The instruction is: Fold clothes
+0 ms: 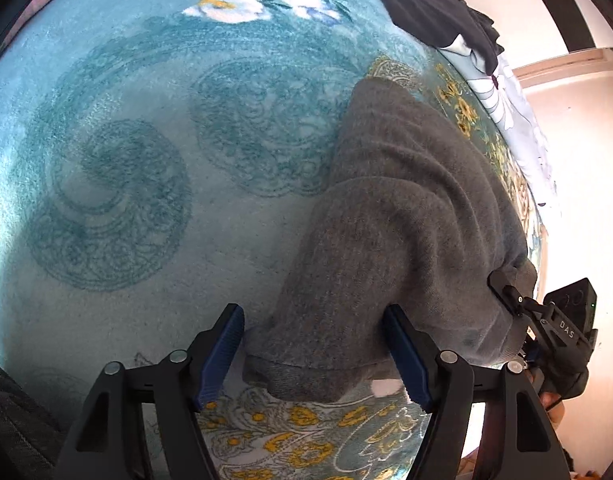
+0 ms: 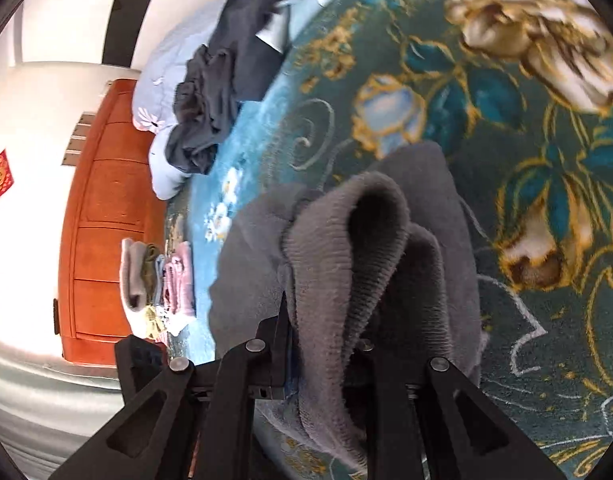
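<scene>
The right gripper [image 2: 326, 360] is pinching the ribbed hem of the grey knitted sweater [image 1: 406, 220], while the left gripper [image 1: 318, 356] is gaping wide around its near edge. The garment is stretching lengthwise away from both tools across the teal floral blanket [image 1: 146, 160].

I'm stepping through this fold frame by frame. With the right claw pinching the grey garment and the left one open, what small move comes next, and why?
Probably close the left claw on the ribbed hem of the grey sweater. Its fingers straddle that hem without pinching it, while the right claw already clamps a bunched ribbed edge. Both edges need holding before lifting or folding over the teal blanket.
</scene>
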A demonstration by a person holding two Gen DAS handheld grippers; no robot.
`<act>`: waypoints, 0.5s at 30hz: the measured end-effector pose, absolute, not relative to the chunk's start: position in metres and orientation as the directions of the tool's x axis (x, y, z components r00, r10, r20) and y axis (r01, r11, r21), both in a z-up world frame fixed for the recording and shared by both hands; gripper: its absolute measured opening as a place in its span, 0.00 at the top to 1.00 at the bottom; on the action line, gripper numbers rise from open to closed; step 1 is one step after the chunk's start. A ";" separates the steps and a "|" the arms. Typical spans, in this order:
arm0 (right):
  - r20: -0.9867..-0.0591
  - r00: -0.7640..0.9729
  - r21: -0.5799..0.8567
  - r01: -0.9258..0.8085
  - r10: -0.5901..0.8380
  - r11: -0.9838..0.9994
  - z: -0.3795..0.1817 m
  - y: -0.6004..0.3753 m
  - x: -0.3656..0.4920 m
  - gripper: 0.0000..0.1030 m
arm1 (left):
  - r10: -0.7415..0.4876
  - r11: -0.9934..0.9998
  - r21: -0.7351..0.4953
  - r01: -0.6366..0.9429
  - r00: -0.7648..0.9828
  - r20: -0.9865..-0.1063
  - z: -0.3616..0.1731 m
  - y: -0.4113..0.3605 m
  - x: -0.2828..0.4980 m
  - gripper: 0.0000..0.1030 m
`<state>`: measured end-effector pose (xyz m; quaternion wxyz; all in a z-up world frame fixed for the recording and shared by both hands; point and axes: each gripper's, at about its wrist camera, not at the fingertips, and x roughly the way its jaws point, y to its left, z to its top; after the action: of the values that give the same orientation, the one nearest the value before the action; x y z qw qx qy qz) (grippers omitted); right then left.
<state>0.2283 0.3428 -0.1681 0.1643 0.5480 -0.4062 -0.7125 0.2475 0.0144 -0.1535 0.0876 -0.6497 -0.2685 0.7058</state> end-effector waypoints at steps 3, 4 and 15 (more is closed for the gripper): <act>-0.626 -0.364 0.778 -0.230 -0.690 -0.584 -0.175 0.349 0.231 0.87 | 0.492 -0.818 -0.518 0.248 -0.163 -0.855 -0.151 0.009 0.247 0.27; -0.622 -0.366 0.781 -0.224 -0.693 -0.582 -0.172 0.348 0.230 0.87 | 0.502 -0.808 -0.534 0.248 -0.183 -0.845 -0.146 0.007 0.249 0.27; -0.708 -0.451 0.656 -0.135 -0.543 -0.743 -0.093 0.384 0.256 0.69 | 0.504 -0.820 -0.562 0.109 -0.330 -0.798 -0.088 0.005 0.248 0.27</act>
<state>0.2561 0.3836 -0.0931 0.1303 0.5076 -0.3340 -0.7834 0.2476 0.0050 -0.0877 0.1283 -0.5645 -0.2715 0.7689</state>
